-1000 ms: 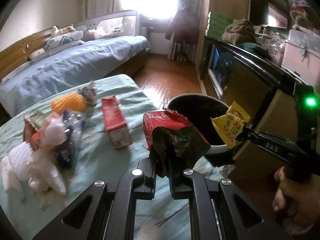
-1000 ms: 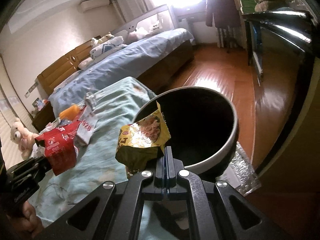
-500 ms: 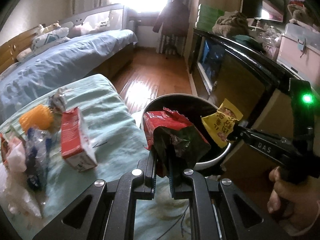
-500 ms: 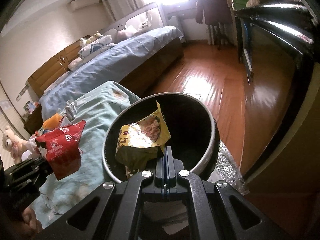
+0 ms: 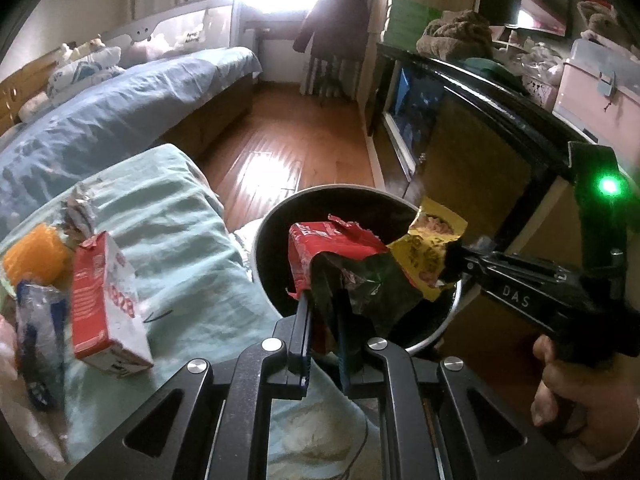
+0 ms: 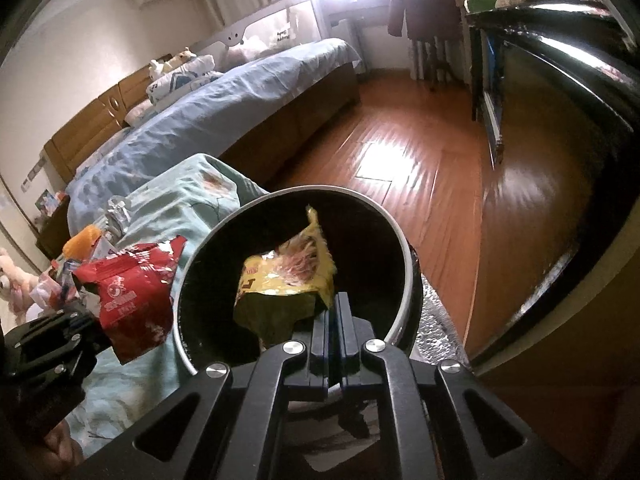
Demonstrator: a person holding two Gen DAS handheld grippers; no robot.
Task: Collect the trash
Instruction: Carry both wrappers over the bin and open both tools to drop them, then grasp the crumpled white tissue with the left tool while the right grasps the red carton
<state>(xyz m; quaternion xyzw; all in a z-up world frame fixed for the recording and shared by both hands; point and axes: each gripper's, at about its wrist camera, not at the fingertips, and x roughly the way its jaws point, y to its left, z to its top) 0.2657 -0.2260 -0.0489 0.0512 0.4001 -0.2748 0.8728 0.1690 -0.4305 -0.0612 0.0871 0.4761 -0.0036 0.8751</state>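
My left gripper [image 5: 325, 320] is shut on a crumpled red snack wrapper [image 5: 344, 256] and holds it over the near rim of the round black trash bin [image 5: 280, 216]. My right gripper [image 6: 334, 320] is shut on a yellow snack wrapper [image 6: 288, 272] and holds it above the bin's open mouth [image 6: 384, 232]. In the left wrist view the right gripper [image 5: 450, 264] comes in from the right with the yellow wrapper [image 5: 428, 248]. In the right wrist view the left gripper [image 6: 86, 312] holds the red wrapper [image 6: 132, 300] left of the bin.
More trash lies on the green-covered surface [image 5: 172, 232] at left: a red and white carton [image 5: 104, 300], an orange object [image 5: 34, 256], crumpled foil [image 5: 78, 210], a plastic bottle [image 5: 40, 336]. A blue bed [image 5: 120, 100] is behind; a dark cabinet [image 5: 480, 120] stands right of the bin.
Both grippers have moved with their wrappers from beside the bin to over it. The bin now looks closer and more central in both views.
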